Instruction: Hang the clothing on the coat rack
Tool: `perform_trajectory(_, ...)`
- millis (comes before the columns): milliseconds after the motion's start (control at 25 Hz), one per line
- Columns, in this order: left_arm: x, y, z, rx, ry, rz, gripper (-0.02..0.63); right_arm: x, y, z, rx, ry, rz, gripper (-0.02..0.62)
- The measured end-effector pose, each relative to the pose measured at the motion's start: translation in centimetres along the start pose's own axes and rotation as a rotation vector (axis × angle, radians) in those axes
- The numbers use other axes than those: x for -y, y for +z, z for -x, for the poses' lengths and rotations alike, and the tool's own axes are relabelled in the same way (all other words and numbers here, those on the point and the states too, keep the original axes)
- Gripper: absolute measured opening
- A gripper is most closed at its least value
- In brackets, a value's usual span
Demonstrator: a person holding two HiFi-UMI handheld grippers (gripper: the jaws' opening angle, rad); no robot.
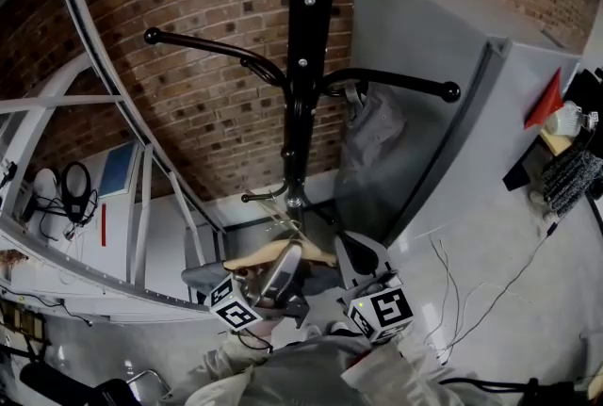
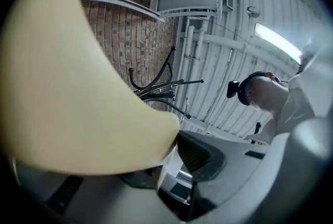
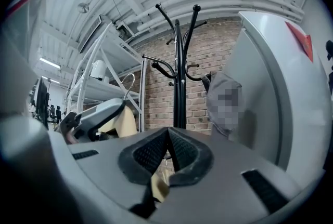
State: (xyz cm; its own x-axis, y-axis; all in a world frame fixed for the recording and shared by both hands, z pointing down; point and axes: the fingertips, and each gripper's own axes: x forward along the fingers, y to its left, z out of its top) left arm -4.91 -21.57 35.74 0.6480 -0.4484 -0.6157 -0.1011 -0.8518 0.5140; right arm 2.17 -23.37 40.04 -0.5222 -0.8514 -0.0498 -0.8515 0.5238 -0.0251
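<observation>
pinching the wooden hanger (image 1: 250, 260), left gripper (image 1: 281, 274) and right gripper (image 1: 350, 253) hold it crosswise, hook toward the coat rack (image 1: 303, 65).

Grey garment (image 1: 372, 154) hangs on the upright black coat rack (image 1: 306, 37).

Grey left tool (image 1: 285, 255), grey right tool (image 1: 352, 251) (black-and-white marker cubes (image 1: 234, 308) on both)

The right gripper (image 3: 167, 132) is seen closed on a pale wooden hanger (image 3: 158, 186), with the black coat rack (image 3: 179, 88) set at twelve o'clock and a grey garment (image 3: 223, 106) hung at two o'clock.
</observation>
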Motion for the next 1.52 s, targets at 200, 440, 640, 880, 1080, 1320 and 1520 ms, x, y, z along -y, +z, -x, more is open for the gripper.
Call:
perform_trajectory(200,-0.8,-0.1,-1.0,0.004,0.022,-0.009,0.107,0.9,0.4,-0.2,-0.004,0.004,0.004,0.025)
perform_trajectory(440,-1.0,0.2,-2.6,0.019,0.029,-0.038,0.107,2.1,1.5,-0.8,0.005,0.025,0.02,0.025)
perform_trajectory(640,-0.8,0.2,-4.0,0.018,0.032,-0.082,0.107,3.2,2.4,-1.1,0.017,0.04,0.027,0.025)
perform_trajectory(880,-1.4,1.0,-5.7,0.03,0.046,-0.124,0.107,4.8,3.3,-1.7,0.036,0.046,0.037,0.025)
perform_trajectory(1080,-1.2,2.1,-6.8,0.045,0.036,-0.153,0.107,6.0,4.3,-1.9,0.056,0.037,0.056,0.025)
perform_trajectory(1320,-1.1,4.0,-8.3,0.073,0.014,-0.173,0.107,7.4,5.3,-2.3,0.075,0.024,0.077,0.025)
perform_trajectory(1520,-1.7,5.3,-9.5,0.09,-0.001,-0.17,0.107,8.1,5.6,-2.9,0.085,0.024,0.074,0.025)
